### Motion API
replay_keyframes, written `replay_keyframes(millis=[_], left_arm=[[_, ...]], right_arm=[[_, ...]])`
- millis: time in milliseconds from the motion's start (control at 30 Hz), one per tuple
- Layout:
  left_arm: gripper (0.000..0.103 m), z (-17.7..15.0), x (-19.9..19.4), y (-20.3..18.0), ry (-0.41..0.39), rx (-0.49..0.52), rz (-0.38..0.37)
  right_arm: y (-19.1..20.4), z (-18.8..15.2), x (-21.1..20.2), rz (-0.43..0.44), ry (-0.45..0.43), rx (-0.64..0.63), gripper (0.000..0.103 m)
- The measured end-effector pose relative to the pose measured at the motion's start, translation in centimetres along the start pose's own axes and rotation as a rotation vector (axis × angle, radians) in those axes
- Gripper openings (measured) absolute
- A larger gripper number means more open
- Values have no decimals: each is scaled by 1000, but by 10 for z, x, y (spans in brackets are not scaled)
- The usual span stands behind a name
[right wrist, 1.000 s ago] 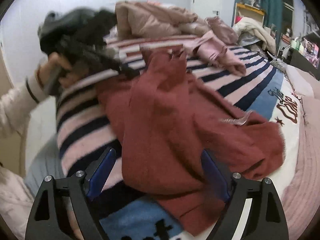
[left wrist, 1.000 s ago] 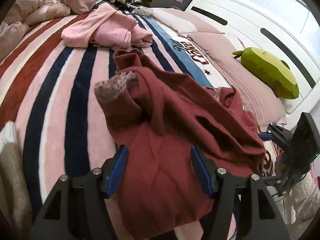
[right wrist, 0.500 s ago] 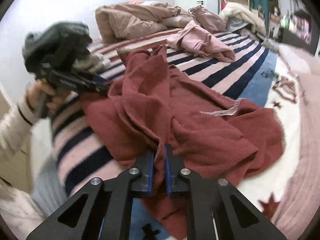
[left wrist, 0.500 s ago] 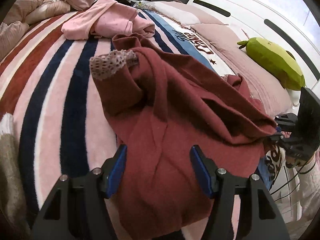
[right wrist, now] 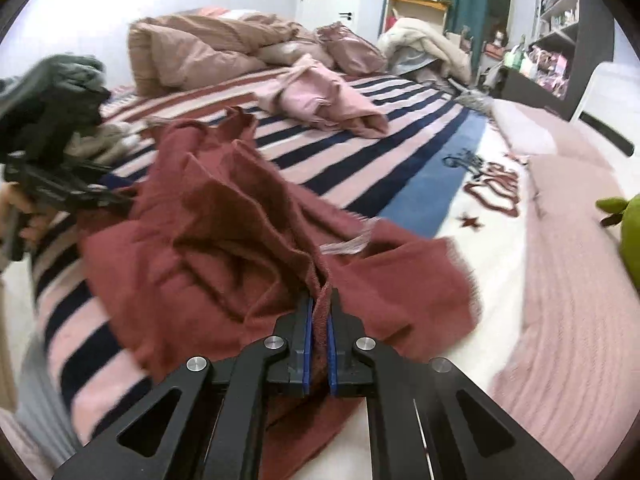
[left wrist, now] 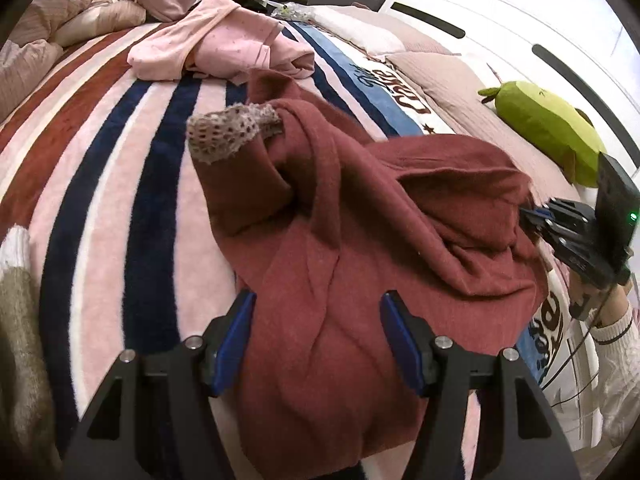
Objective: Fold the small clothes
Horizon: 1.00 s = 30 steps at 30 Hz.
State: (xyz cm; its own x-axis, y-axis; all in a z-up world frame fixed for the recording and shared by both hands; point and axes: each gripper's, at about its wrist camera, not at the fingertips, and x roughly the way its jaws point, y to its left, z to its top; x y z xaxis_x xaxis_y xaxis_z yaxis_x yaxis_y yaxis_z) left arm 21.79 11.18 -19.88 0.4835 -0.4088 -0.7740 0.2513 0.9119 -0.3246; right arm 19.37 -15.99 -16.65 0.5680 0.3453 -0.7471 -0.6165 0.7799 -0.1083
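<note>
A crumpled dark red knit garment (left wrist: 360, 240) with a lace-trimmed cuff (left wrist: 232, 136) lies on the striped blanket (left wrist: 100, 184). My left gripper (left wrist: 320, 336) is open, its blue-padded jaws on either side of the garment's near edge. My right gripper (right wrist: 318, 316) is shut on a fold of the red garment (right wrist: 224, 232) and holds it a little above the bed. The right gripper also shows in the left wrist view (left wrist: 560, 220) at the garment's far right edge. The left gripper appears in the right wrist view (right wrist: 68, 188) at the garment's left side.
A pink garment (left wrist: 224, 44) lies further up the blanket, also in the right wrist view (right wrist: 320, 100). A green plush toy (left wrist: 548, 128) rests by the pink pillows. A brown duvet (right wrist: 208, 48) is heaped at the bed's far end. A beige knit item (left wrist: 16, 320) lies at left.
My right gripper has closed on a fold of the red garment and lifted it slightly. My left gripper stayed open and moved in closer over the garment's edge.
</note>
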Motion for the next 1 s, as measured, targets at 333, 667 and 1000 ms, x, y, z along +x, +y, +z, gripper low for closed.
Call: replay_keyframes(millis=[333, 667, 1000], left_arm=[[61, 16, 5, 3, -28, -13, -11], [56, 30, 3, 6, -63, -55, -74], [4, -9, -16, -14, -86, 19, -52]], right_arm=[[-71, 56, 60, -193, 79, 23, 0], [-109, 70, 84, -222, 176, 192, 61], [-56, -40, -1, 185, 151, 424, 68]])
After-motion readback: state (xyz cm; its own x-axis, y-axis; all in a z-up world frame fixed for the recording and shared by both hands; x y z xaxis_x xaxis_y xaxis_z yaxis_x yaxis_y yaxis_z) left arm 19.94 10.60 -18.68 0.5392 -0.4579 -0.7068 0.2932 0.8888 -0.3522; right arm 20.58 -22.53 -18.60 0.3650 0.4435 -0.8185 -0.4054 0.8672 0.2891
